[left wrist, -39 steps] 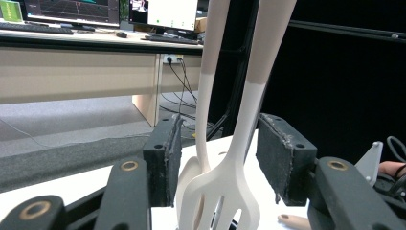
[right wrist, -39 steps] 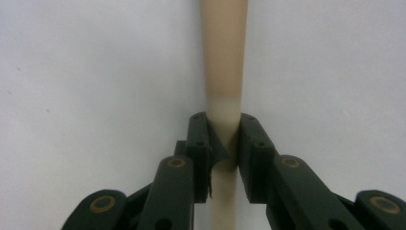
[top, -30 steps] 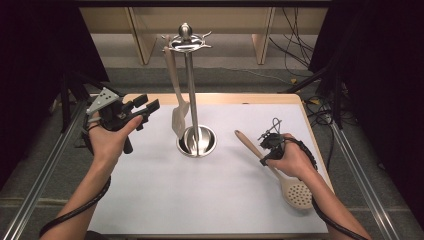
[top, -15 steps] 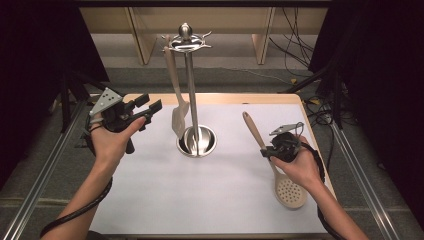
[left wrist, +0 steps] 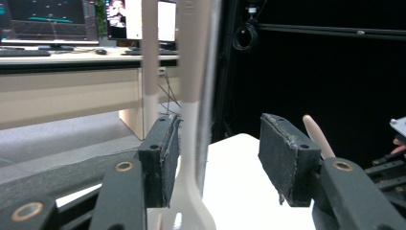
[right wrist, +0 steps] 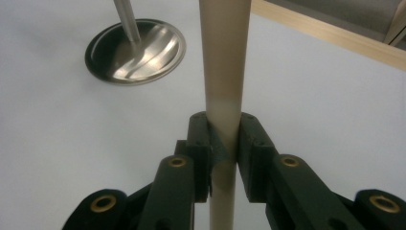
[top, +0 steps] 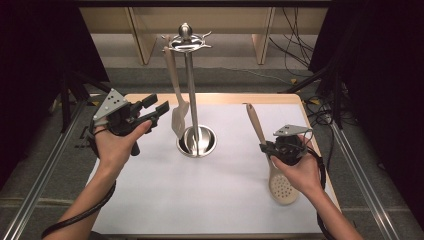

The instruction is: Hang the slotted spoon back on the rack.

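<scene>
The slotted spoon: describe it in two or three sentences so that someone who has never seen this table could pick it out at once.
Start at the white table with the steel utensil stand near its middle. To the stand's right, the right tongs are shut on a beige handle. That is the slotted spoon: its round bowl is full of small holes, unlike the flat spatula hanging from the stand.
</scene>
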Demonstrator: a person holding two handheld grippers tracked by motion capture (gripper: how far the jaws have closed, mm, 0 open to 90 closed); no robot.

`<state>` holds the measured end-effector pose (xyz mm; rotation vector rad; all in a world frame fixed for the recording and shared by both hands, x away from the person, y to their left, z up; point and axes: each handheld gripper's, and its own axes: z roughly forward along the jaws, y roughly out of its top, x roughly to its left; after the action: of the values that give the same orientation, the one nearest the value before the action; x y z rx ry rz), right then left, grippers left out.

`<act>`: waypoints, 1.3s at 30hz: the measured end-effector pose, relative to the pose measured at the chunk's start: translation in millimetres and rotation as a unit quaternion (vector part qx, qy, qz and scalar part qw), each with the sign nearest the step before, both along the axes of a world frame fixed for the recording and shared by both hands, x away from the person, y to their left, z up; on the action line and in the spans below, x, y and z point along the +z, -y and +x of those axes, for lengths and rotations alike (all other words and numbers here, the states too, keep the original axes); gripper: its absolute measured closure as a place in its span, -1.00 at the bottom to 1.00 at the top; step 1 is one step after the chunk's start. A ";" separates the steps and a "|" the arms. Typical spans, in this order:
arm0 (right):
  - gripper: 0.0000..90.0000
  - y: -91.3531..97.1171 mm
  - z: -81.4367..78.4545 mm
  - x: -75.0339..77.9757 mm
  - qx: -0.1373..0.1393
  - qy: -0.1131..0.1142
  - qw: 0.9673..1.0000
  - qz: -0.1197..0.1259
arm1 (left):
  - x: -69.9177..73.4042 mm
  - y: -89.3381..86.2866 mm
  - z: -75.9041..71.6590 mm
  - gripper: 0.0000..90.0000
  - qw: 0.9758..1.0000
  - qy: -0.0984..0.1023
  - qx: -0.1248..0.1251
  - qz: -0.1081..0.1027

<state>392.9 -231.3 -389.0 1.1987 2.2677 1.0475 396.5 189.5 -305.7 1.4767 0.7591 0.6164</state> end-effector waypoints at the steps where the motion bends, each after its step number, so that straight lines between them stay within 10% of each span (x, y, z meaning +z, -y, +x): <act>1: 0.73 -0.8 -0.2 1.2 0.004 0.007 1.000 0.000 | 0.6 4.4 -1.8 0.06 1.000 0.001 -0.006 0.003; 39: 0.73 -43.8 -16.9 38.4 0.049 0.095 0.994 0.033 | 2.7 101.2 -12.4 0.02 0.992 0.011 -0.114 0.051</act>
<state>376.0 -187.5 -350.6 0.9749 2.1780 1.2258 384.1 88.3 -303.0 1.6216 0.5391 0.5029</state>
